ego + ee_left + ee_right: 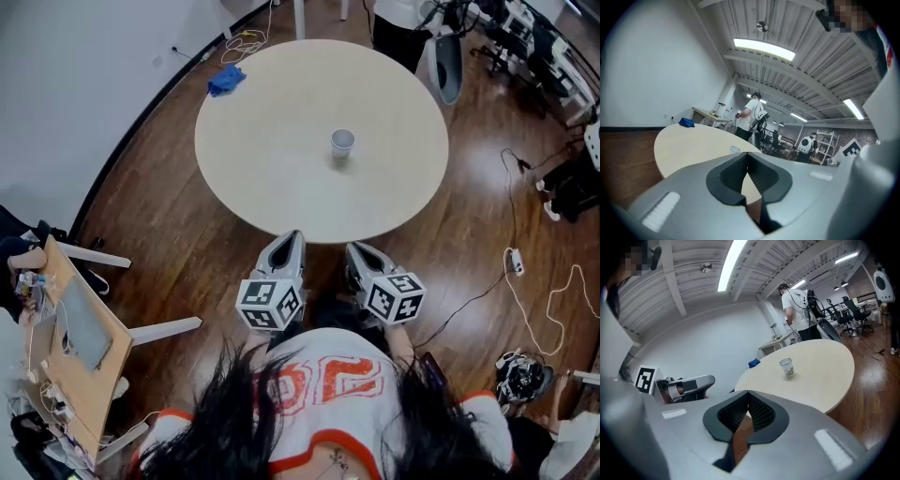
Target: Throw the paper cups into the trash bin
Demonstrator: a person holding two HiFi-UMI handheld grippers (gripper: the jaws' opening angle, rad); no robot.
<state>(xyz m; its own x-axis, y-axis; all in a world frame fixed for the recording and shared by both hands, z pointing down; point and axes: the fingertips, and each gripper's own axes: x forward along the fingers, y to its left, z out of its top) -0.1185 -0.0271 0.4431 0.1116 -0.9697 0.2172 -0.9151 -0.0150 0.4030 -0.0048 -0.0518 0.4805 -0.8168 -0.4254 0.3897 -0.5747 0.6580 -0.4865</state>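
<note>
One white paper cup (342, 143) stands upright near the middle of the round beige table (281, 178). It also shows in the left gripper view as a small cup (735, 149) and in the right gripper view as a printed cup (786, 367). Both grippers hover side by side just short of the table's near edge, pointing at the cup. The left gripper (289, 240) is shut with nothing in it, its tips meeting (748, 153). The right gripper (354, 251) is also shut and empty (748, 392). No trash bin shows in any view.
A blue cloth (226, 80) lies at the table's far left edge. A person (797, 310) stands beyond the table near desks and chairs. A wooden board on legs (80, 337) stands at the left. Cables (525, 281) trail over the wood floor at the right.
</note>
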